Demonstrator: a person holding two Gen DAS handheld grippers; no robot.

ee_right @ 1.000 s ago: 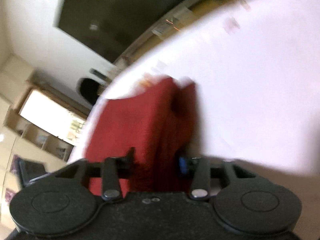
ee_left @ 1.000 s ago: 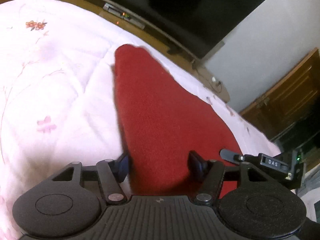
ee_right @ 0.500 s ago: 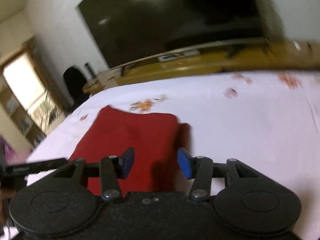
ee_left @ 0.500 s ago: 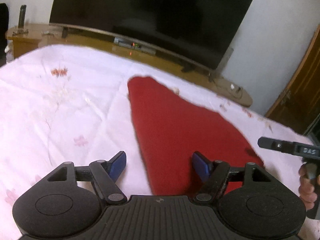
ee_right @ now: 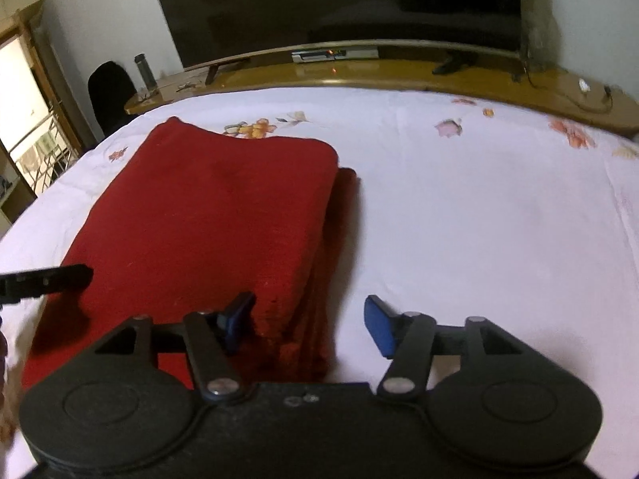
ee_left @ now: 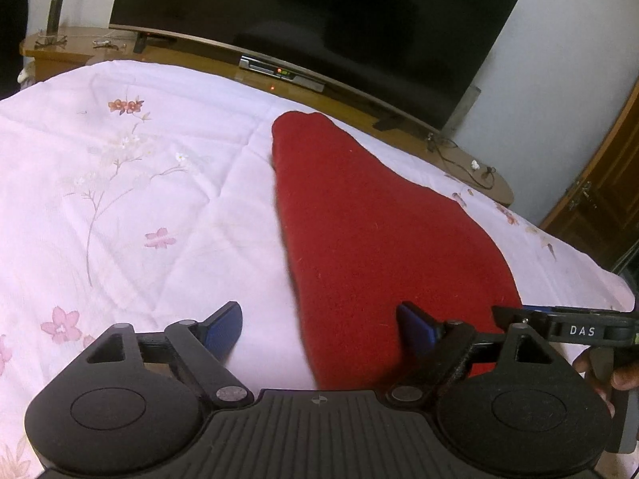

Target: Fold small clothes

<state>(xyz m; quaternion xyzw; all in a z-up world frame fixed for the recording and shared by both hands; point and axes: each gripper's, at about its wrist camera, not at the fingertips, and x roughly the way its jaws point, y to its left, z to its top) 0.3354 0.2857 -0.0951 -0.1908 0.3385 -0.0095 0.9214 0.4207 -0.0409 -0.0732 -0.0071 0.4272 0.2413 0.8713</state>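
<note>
One folded red garment (ee_right: 207, 215) lies on one floral bedspread (ee_right: 499, 207), with two tools in view, one television (ee_left: 319, 12), one set-top box (ee_left: 279, 74) and one dark bottle (ee_right: 144, 72).

The red cloth (ee_right: 207, 215) before me is a thick, fuzzy knit, folded over into a flat oblong pad of several layers and lying on the pale floral bed cover (ee_right: 479, 207). Its upper layer sits a little short of the one beneath, whose edge peeks out along the right side. It lies smooth and unwrinkled.
</note>
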